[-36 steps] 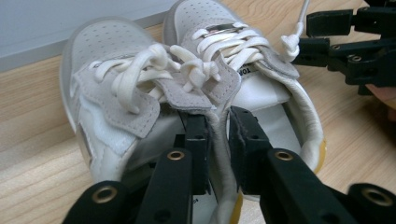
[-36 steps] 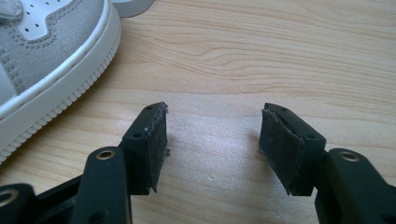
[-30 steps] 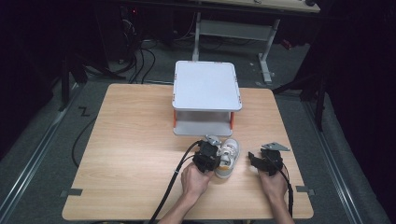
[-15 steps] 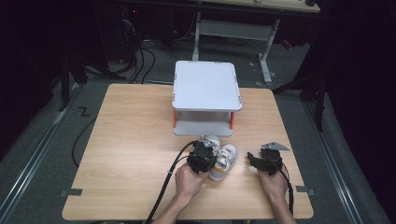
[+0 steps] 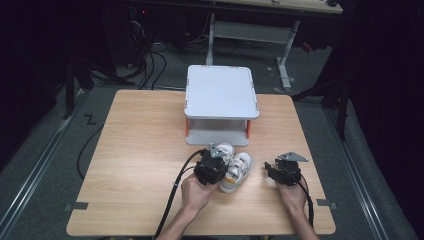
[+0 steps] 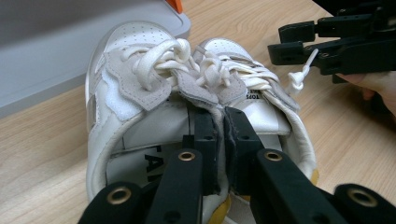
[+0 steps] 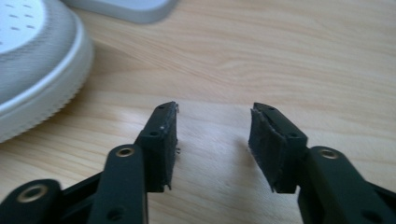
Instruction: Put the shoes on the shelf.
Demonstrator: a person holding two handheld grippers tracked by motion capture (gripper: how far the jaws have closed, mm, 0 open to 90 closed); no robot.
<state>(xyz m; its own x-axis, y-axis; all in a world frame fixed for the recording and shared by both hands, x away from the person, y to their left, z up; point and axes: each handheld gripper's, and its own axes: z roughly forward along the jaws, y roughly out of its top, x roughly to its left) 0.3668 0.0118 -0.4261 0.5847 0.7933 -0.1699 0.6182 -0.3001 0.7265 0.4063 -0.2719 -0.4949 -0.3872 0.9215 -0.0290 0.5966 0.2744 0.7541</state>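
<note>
Left gripper clamped on paired sneakers; right gripper idle.

The left gripper [image 6: 220, 140] pinches both white sneakers [image 5: 232, 165] by their adjoining inner collars, apparently to carry them together, just before the grey two-tier stand [image 5: 220, 95]. The right gripper [image 7: 212, 144] hovers, jaws apart, over the wooden table [image 5: 140, 150].

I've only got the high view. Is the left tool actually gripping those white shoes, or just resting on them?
Observer: Gripping. The left tool is shut on the shoes, pinching their two inner collars together.
Operator: Is the right tool holding anything?
Observer: No. The right tool is open, with bare table between its jaws.
Operator: Any loose laces?
Observer: One knotted lace end sticks out close to the right tool.
</note>
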